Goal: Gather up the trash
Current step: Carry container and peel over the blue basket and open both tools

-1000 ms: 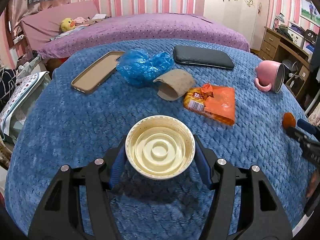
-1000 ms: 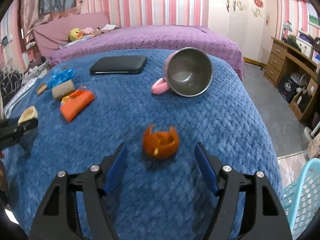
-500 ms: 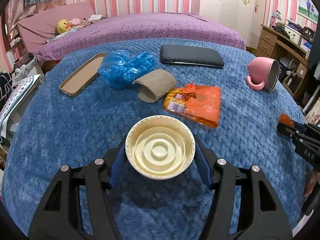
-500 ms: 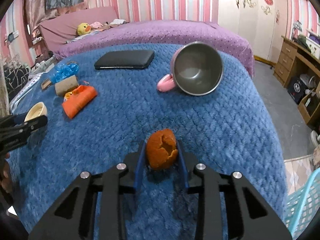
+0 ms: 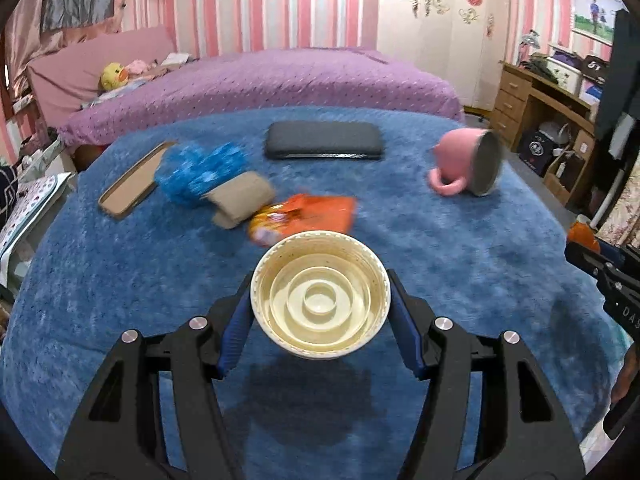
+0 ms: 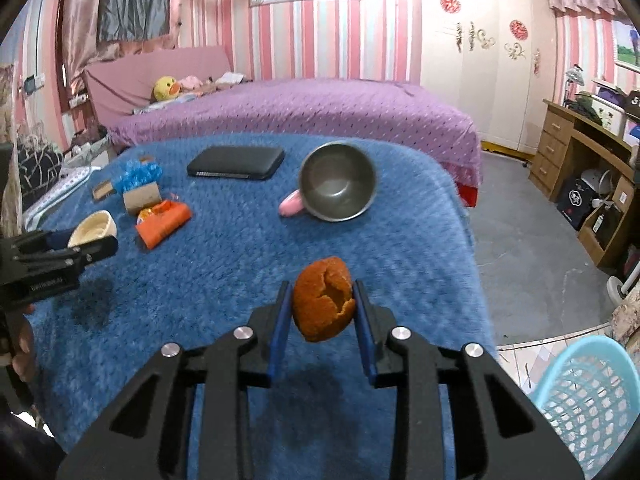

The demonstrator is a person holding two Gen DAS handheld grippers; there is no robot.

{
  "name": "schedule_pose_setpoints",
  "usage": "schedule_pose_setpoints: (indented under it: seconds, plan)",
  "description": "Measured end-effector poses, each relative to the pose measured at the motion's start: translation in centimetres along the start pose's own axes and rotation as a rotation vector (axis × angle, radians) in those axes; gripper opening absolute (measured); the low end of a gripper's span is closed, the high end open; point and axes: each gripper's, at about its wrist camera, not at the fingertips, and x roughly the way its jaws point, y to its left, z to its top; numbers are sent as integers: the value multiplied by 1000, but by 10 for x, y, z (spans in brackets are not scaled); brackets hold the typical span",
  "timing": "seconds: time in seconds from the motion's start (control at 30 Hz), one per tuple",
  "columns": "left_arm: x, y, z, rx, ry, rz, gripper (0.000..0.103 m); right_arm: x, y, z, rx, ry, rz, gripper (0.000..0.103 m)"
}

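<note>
My left gripper (image 5: 320,304) is shut on a cream plastic cup (image 5: 320,300), seen mouth-on and held above the blue blanket (image 5: 120,280). In the right wrist view my right gripper (image 6: 323,300) is shut on a hollow orange peel (image 6: 323,300), lifted off the blanket (image 6: 224,264). Loose on the blanket lie an orange snack wrapper (image 5: 312,212) (image 6: 162,222), a brown cardboard sleeve (image 5: 240,198) (image 6: 140,198) and a crumpled blue plastic bag (image 5: 200,170) (image 6: 136,174). The left gripper with the cup (image 6: 93,229) shows at the left edge of the right wrist view.
A pink mug (image 5: 468,164) (image 6: 336,188) lies on its side on the blanket, beside a black pouch (image 5: 324,140) (image 6: 236,162) and a tan phone case (image 5: 134,184). A light blue mesh basket (image 6: 588,396) stands on the floor at lower right. A wooden desk (image 6: 576,148) is further right.
My right gripper closed on the orange peel and raised it off the blanket. My left gripper, still holding the cup, shifted right, so the trash pile slid left in its view.
</note>
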Motion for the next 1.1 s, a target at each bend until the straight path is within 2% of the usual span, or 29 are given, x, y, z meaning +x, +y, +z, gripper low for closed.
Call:
schedule_pose_setpoints:
  seconds: [0.1,0.33,0.43,0.67,0.93,1.1]
  plan:
    - [-14,-29,0,14,-32,-29,60,-22,-22,0,34,-22,-1,30]
    - [-41,-109,-7,91,-96,-95,61,-76,-89,-31,16,-21,-138,30]
    - [-46,-147,-14,118,-84,-162,61,-97,-126,-45,38,-10,-210,30]
    - [-49,-236,-29,151,-32,-256,61,-145,-201,-71,120,-16,-342,30]
    - [-47,-327,-57,196,10,-304,61,-171,-251,-96,193,-14,-406,30]
    - [-46,-364,-67,223,45,-333,61,-171,-264,-112,228,-2,-418,30]
